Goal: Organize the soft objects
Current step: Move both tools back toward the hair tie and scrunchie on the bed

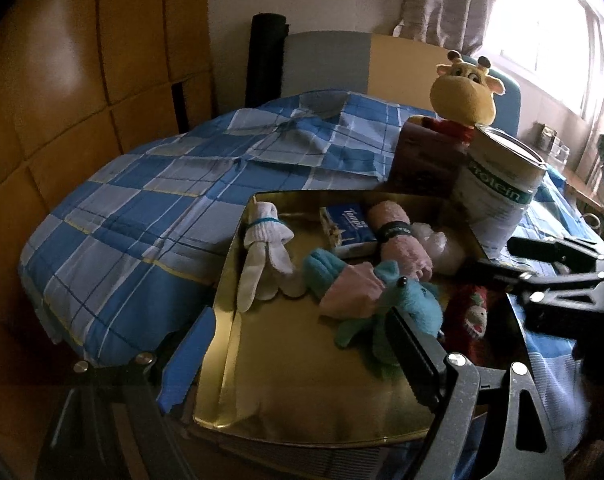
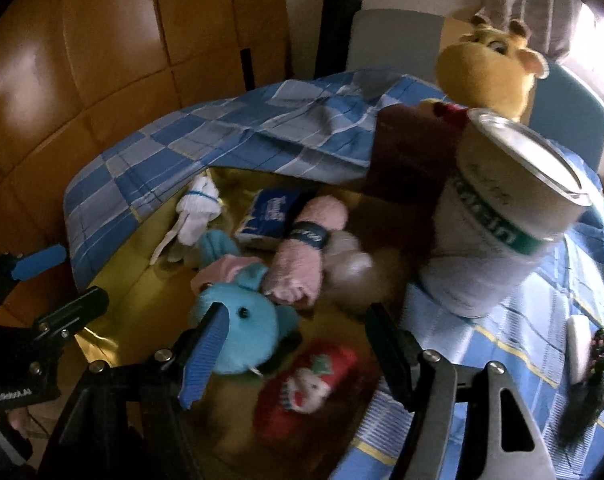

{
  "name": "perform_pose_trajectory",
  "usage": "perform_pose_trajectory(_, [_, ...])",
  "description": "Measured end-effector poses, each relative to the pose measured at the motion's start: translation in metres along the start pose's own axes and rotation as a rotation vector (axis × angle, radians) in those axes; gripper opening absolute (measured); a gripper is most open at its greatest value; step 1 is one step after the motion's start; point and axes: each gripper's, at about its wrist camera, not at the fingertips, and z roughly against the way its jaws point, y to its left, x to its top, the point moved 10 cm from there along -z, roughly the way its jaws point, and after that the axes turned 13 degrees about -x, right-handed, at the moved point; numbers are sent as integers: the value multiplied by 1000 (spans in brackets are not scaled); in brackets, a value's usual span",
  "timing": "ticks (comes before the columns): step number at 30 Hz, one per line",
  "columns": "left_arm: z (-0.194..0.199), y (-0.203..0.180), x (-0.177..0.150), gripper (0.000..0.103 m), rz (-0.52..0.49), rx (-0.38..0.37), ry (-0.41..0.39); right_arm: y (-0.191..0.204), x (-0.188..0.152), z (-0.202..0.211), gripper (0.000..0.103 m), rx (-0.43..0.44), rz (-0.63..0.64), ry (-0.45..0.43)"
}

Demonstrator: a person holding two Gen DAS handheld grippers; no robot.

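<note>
Lying in the gold tray (image 2: pixel 113 280), the red sock (image 2: pixel 306 384) sits between the right fingers (image 2: pixel 386 344), untouched. Both pairs gape empty; the left fingers (image 1: pixel 414 356) flank the blue plush (image 1: pixel 406 304).

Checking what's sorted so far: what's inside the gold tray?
In the gold tray: white socks, tissue pack, pink towel roll, blue plush, red Christmas sock. Anything beneath them is hidden.
</note>
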Motion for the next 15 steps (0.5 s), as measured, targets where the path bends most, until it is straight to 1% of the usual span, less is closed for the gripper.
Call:
perform_pose_trajectory(2, [0, -4, 1, 87, -9, -4, 2, -13, 1, 5, 72, -8, -19, -9])
perform_pose_trajectory(4, [0, -8, 2, 87, -20, -7, 2, -28, 1, 11, 75, -24, -42, -20])
perform_pose_trajectory(7, [0, -15, 4, 89, -39, -11, 0, -51, 1, 19, 77, -47, -74, -34])
perform_pose_trajectory(12, [0, -32, 9, 90, -78, -36, -5, -103, -5, 30, 78, -125, -133, -48])
perform_pose_trajectory(13, [0, -37, 11, 90, -89, -44, -6, -119, -7, 32, 78, -151, -153, -48])
perform_pose_trajectory(15, [-1, -50, 14, 92, -118, -63, -7, -143, -12, 32, 80, -186, -185, -44])
